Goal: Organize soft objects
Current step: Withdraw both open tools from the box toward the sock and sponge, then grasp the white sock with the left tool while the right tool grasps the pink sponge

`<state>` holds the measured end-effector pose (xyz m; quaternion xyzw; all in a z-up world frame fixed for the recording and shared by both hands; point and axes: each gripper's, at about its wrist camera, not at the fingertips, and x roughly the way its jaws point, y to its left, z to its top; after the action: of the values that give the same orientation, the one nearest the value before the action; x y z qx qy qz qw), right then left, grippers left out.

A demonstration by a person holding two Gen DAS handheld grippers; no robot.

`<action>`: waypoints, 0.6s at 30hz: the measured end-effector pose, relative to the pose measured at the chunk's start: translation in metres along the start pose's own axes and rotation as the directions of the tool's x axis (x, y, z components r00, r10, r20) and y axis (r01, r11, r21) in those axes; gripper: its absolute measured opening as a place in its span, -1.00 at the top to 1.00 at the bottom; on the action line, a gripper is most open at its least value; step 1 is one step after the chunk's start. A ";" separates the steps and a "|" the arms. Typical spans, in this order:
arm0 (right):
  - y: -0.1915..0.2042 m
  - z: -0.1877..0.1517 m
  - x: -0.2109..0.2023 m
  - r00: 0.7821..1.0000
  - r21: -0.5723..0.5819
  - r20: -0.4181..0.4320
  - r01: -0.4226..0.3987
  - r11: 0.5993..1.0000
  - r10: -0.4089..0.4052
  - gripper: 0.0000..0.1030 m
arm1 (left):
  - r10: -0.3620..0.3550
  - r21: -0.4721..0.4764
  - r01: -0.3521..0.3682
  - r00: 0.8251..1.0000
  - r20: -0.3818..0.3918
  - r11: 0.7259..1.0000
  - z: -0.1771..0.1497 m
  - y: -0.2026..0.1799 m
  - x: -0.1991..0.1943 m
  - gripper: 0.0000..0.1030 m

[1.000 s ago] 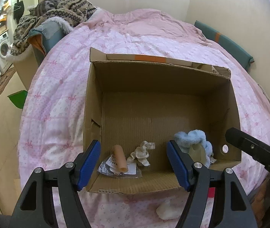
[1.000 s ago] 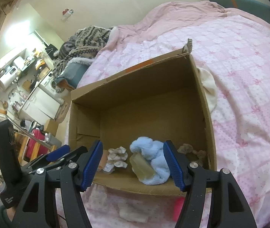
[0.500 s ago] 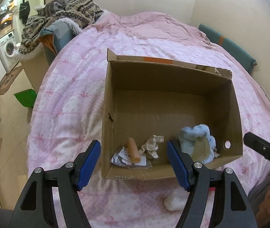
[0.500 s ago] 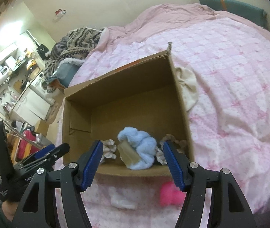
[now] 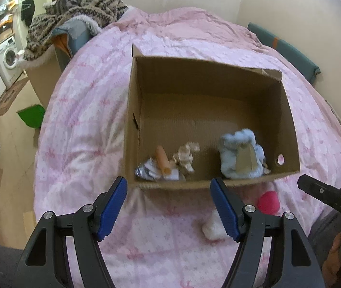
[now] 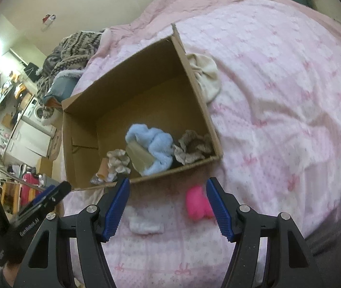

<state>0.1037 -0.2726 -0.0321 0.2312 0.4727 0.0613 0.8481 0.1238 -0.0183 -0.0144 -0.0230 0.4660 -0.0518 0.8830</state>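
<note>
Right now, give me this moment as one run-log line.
left gripper: open, empty | right gripper: open, empty | cardboard box: blue plush inside | pink item, white item: on bedspread, outside box

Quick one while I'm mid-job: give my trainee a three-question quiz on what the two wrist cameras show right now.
1. True or false: the pink soft toy lies inside the cardboard box.
2. Multiple choice: where is the fluffy blue item? A) on the quilt B) inside the box C) in the right gripper
3. Fill in: the small white item lies on the quilt, in front of the box's ____ wall.

Key
1. False: it lies on the quilt outside the box.
2. B. Both the right gripper and the left gripper are open and hold nothing.
3. Near.
</note>
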 end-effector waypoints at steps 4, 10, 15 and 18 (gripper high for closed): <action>-0.006 -0.005 0.001 1.000 0.011 -0.022 0.022 1.000 -0.022 -0.35 | -0.032 -0.001 0.032 0.998 -0.051 0.999 -0.014 -0.011 0.007 -0.34; -0.017 -0.008 0.000 0.998 0.045 -0.038 0.051 0.998 -0.049 -0.35 | -0.072 0.022 0.078 0.977 -0.202 0.997 -0.038 -0.035 0.039 -0.34; -0.025 -0.009 0.002 0.997 0.071 -0.053 0.059 0.996 -0.055 -0.35 | -0.076 0.210 0.146 0.947 -0.312 0.967 -0.062 -0.083 0.077 -0.34; -0.026 -0.008 0.000 0.997 0.069 -0.047 0.060 0.996 -0.057 -0.35 | 0.045 0.370 0.062 0.961 -0.272 0.927 -0.074 -0.104 0.090 -0.34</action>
<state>0.0944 -0.2933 -0.0477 0.2458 0.4999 0.0250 0.8301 0.1062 -0.1312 -0.1209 0.1517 0.5657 -0.1465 0.7972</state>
